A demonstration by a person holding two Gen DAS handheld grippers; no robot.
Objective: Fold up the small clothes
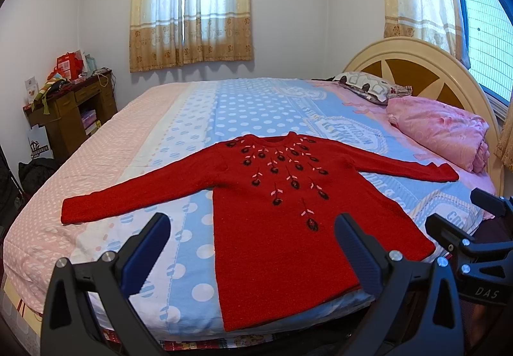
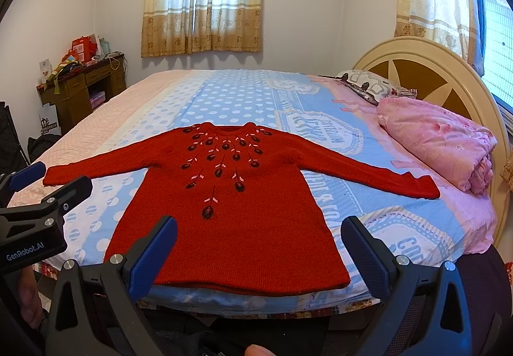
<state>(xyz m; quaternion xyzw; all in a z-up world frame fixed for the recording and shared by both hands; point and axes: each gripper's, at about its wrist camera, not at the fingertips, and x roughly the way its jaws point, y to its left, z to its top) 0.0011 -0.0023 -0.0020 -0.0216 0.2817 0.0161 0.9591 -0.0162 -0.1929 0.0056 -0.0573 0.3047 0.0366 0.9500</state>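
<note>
From the left wrist camera we look over our left gripper (image 1: 253, 239), its jaws spread wide and holding nothing, poised above the near edge of the bed (image 1: 96, 163). A red knitted sweater with dark embroidered flowers fanning down from the neckline (image 1: 288, 221) lies flat on the blue polka-dot bedsheet (image 1: 243, 106), front up, both sleeves stretched out sideways, its hem reaching the near edge. This view shows the sweater shifted to the right, so that the sleeve cuff on the left lies fully in sight on the pale pink part of the sheet. At the right edge we see the right gripper (image 1: 461, 211) from the side, its jaws parted and empty. A folded pink quilt (image 1: 442, 131) sits at the head of the bed against the cream rounded headboard (image 1: 400, 48), with a grey patterned pillow (image 1: 372, 86) behind it.

From the right wrist camera we look over our right gripper (image 2: 259, 237), jaws equally wide apart and empty, with the sweater (image 2: 234, 227) centred between them and its whole hem visible along the near edge. Here the left gripper (image 2: 48, 179) enters from the left and covers the cuff that the other view showed clear. A fingertip (image 2: 256, 350) shows at the bottom edge, and part of a hand (image 2: 29, 298) at the lower left. The brown wooden side cabinet (image 2: 80, 90) stands beyond the far left corner of the bed.
</note>
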